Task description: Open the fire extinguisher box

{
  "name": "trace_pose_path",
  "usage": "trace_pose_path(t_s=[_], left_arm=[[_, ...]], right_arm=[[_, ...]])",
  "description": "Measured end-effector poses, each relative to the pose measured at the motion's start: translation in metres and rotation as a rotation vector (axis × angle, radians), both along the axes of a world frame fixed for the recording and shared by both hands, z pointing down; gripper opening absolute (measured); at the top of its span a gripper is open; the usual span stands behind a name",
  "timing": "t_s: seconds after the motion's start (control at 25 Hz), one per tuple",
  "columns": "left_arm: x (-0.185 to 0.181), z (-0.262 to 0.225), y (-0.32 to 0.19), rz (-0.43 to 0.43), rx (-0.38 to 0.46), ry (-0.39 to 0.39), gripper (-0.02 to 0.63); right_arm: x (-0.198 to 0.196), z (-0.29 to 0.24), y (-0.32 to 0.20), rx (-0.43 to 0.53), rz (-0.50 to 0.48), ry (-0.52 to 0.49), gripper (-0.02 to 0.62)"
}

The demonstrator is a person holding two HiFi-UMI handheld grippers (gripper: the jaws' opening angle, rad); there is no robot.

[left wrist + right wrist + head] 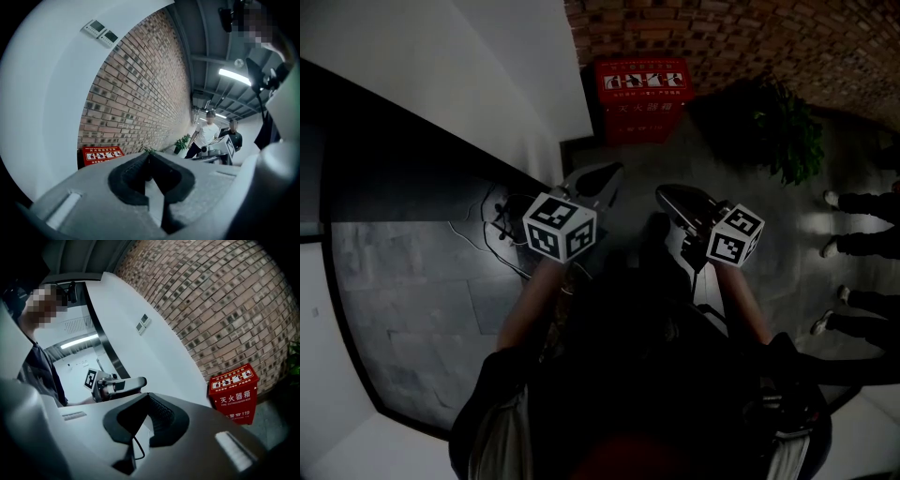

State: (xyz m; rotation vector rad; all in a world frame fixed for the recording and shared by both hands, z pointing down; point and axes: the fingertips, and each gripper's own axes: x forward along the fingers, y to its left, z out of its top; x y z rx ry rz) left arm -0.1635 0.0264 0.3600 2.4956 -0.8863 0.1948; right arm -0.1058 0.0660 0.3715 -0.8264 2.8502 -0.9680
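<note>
The red fire extinguisher box (642, 98) stands on the floor against the brick wall, beside the white wall's corner, with its lid down. It also shows low at the left in the left gripper view as the box (102, 154), and at the right in the right gripper view as the box (233, 392). My left gripper (607, 175) and right gripper (667, 196) are held side by side, well short of the box and pointing toward it. The left gripper (149, 157) is shut on nothing. The right gripper (149, 395) has its tips together, also holding nothing.
A potted plant (792, 131) stands right of the box by the brick wall. Several people's legs and shoes (861, 246) line the right edge. Cables (492, 220) lie on the floor by the dark wall strip at the left. Two people (206, 133) stand farther along the wall.
</note>
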Motion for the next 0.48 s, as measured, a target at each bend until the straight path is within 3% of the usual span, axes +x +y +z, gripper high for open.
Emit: trace_pose_path(t_s=[0.48], left_arm=[[0.061,0.005,-0.095,-0.106,-0.062,-0.063,0.003]], right_arm=[[0.06,-0.001,-0.094,-0.019,-0.117,-0.071,0.0]])
